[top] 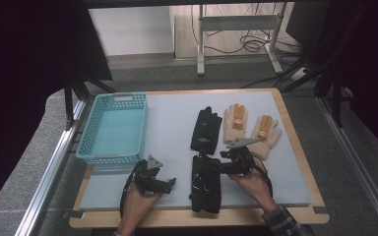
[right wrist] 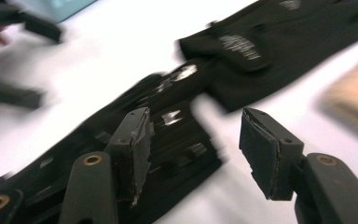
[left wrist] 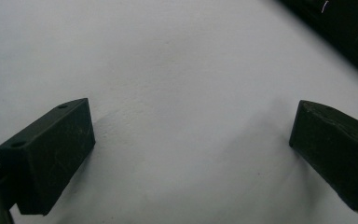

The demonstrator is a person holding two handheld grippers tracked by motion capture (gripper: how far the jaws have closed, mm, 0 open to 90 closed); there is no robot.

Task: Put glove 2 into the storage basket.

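Two black gloves lie end to end on the white mat: the near one (top: 205, 189) (right wrist: 168, 121) and the far one (top: 206, 129) (right wrist: 270, 56). To their right lie two cream gloves with orange fingertips (top: 236, 123) (top: 266, 132). My right gripper (top: 211, 164) (right wrist: 198, 149) hovers over the near black glove's upper end, jaws open, with nothing pressed between them; its view is blurred. My left gripper (top: 171, 183) (left wrist: 191, 149) rests low over bare mat left of the near black glove, jaws wide open and empty.
A teal plastic basket (top: 114, 129) stands empty at the mat's left side. The mat (top: 172, 123) sits on a wooden tabletop with metal rails either side. A desk frame and cables stand on the floor beyond the far edge.
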